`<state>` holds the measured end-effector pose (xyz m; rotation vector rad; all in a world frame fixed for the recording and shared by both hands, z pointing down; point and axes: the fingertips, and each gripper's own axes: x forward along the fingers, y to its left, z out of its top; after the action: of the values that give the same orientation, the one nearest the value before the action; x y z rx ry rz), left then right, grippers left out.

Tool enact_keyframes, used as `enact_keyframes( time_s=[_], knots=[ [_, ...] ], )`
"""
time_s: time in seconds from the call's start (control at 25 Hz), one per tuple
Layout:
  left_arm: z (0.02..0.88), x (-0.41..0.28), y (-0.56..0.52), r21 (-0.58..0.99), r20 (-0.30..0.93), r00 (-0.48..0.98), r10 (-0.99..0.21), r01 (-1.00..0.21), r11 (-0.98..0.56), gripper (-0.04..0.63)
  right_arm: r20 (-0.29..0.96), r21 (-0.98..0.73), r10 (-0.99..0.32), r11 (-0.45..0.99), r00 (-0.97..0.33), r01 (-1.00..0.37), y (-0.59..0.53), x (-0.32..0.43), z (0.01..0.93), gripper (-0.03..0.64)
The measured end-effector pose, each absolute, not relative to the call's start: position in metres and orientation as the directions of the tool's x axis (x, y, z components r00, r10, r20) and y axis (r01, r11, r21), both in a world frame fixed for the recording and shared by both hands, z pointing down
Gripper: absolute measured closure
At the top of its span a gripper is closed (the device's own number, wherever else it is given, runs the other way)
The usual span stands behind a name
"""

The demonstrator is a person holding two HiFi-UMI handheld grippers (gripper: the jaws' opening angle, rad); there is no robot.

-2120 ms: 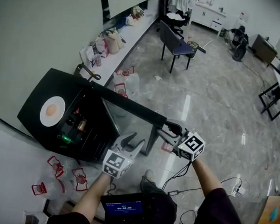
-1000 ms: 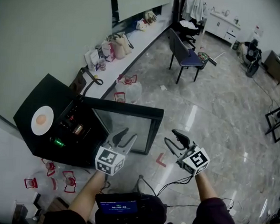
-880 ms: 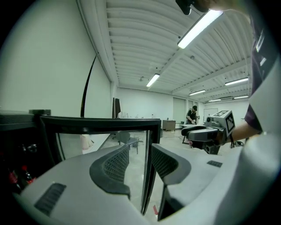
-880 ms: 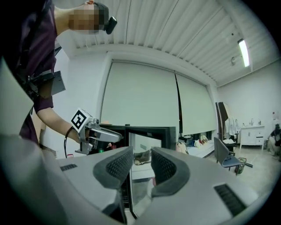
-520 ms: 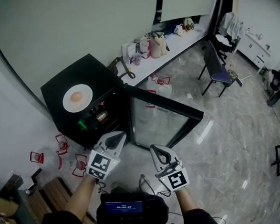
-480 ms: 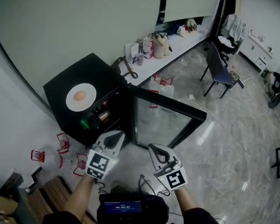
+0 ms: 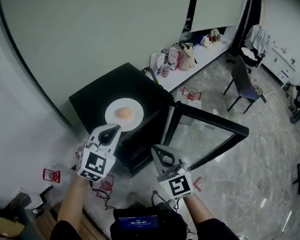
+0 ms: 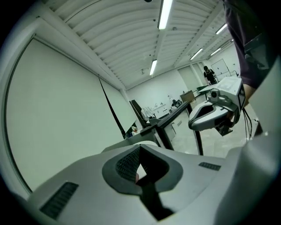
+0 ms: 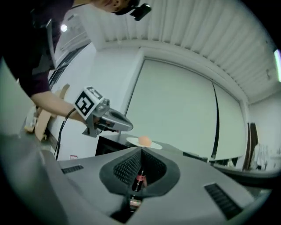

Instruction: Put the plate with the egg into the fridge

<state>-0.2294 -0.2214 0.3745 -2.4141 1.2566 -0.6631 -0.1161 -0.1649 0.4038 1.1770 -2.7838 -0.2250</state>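
A white plate (image 7: 124,113) with an egg (image 7: 123,112) lies on top of the black mini fridge (image 7: 103,95). The fridge's glass door (image 7: 206,137) stands open to the right. My left gripper (image 7: 111,131) is shut and empty, its tip just short of the plate's near edge. My right gripper (image 7: 156,152) is shut and empty too, in front of the open fridge. In the right gripper view the plate (image 9: 151,145) and egg (image 9: 144,140) show past the left gripper (image 9: 127,126), with bottles (image 9: 139,179) visible through the jaw notch. The left gripper view shows the right gripper (image 8: 193,125).
A long counter (image 7: 195,63) with bags runs along the far wall. Past it stands a chair (image 7: 245,83). Water jugs with red handles sit on the floor by the fridge (image 7: 51,175) and behind the door (image 7: 190,94). A screen device (image 7: 142,224) hangs at my chest.
Both grippers' jaws stood open a second ago and are shut now. Both hands have moved left and up toward the fridge top, and the fridge now sits mid-view.
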Motion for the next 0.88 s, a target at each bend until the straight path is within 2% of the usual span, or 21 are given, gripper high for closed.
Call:
enact_keyframes(
  time_s=[0.16,0.24,0.28,0.36,0.48,0.56,0.64,0.72,0.88],
  knots=[
    [0.372,-0.267,-0.265,-0.508,0.299,0.494,-0.816,-0.641,-0.575,0.588,0.048,0.500,-0.688,0.644,-0.724,-0.579,-0.176,-0.145,0.400,0.611],
    [0.373,-0.282,-0.288,-0.512,0.335,0.475,-0.814,-0.633,-0.581,0.588,0.086,0.555,-0.689,0.633,-0.720,-0.540,-0.185,-0.147,0.407,0.611],
    [0.375,-0.288,-0.300,-0.512,0.349,0.466,-0.813,-0.632,-0.582,0.588,0.098,0.525,-0.692,0.646,-0.715,-0.554,-0.192,-0.147,0.408,0.611],
    [0.379,-0.298,-0.321,-0.509,0.371,0.455,-0.809,-0.629,-0.588,0.588,0.110,0.353,-0.692,0.698,-0.713,-0.623,-0.202,-0.147,0.407,0.611],
    [0.390,-0.304,-0.345,-0.491,0.413,0.466,-0.782,-0.609,-0.623,0.588,0.126,-0.064,-0.661,0.739,-0.740,-0.671,-0.208,-0.149,0.413,0.611],
    [0.395,-0.303,-0.355,-0.481,0.446,0.475,-0.759,-0.588,-0.650,0.588,0.098,-0.333,-0.645,0.696,-0.758,-0.636,-0.210,-0.154,0.414,0.611],
    [0.401,-0.298,-0.360,-0.472,0.491,0.479,-0.728,-0.556,-0.684,0.588,0.067,-0.532,-0.637,0.628,-0.768,-0.568,-0.212,-0.157,0.415,0.611],
    [0.410,-0.292,-0.359,-0.460,0.544,0.476,-0.691,-0.520,-0.720,0.588,0.053,-0.641,-0.641,0.566,-0.765,-0.519,-0.216,-0.157,0.418,0.609],
    [0.423,-0.286,-0.358,-0.438,0.622,0.456,-0.636,-0.471,-0.766,0.588,0.045,-0.722,-0.668,0.492,-0.743,-0.487,-0.224,-0.149,0.418,0.609]
  ],
)
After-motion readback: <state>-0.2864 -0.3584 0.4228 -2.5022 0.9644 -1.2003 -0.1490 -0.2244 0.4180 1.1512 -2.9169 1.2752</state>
